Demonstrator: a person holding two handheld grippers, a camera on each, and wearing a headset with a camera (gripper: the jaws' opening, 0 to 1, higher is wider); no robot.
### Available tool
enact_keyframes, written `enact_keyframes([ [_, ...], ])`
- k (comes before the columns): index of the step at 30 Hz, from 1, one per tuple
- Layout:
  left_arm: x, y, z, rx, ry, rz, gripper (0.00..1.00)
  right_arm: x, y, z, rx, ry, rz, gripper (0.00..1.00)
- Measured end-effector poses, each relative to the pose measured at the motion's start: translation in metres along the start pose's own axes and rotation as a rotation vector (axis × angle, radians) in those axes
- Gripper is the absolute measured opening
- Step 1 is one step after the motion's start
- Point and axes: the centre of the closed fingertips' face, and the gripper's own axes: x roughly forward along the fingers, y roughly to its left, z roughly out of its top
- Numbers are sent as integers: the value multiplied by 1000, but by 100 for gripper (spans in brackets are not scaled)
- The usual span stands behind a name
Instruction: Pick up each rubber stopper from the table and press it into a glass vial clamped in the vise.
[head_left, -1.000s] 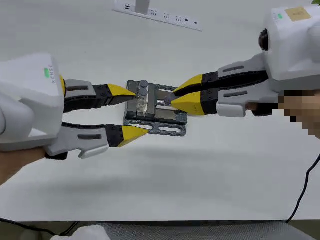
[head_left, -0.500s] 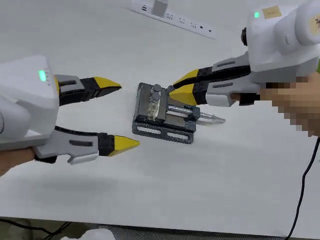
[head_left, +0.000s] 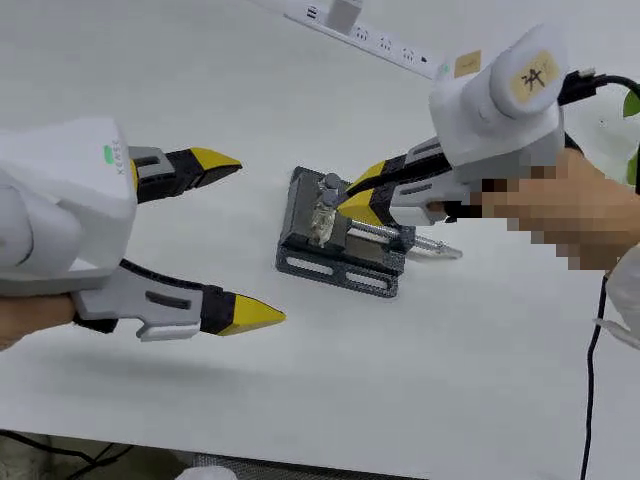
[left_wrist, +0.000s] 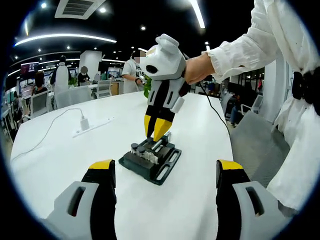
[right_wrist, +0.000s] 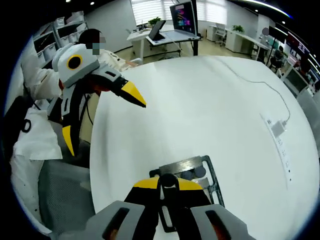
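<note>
Your right tool (head_left: 348, 195) closed, empty-looking, beside stoppered vial (head_left: 322, 222), frame centre: sideways nudge could crack glass; left tool (head_left: 260, 241) gaping, empty.

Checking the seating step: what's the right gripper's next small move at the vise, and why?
Probably nudge the right gripper onto the stopper and press down: its jaws look shut, just beside it; left gripper is open, clear.

The white bench (head_left: 200, 80) carries a dark vise (head_left: 335, 268) near its middle. Well beyond the vise, at the far edge, lies a white power strip (head_left: 375, 38). Well to the right of the vise, a black cable (head_left: 590, 370) crosses the bench.
</note>
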Motion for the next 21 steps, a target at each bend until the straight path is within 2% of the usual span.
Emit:
enact_keyframes([
  [6,-1,1,-2,-25,-10,-4,87,13,-7,-9,-24,46,-7,6],
  [21,-2,1,-4,-38,-13,-9,89,21,-11,-15,-36,83,-6,6],
])
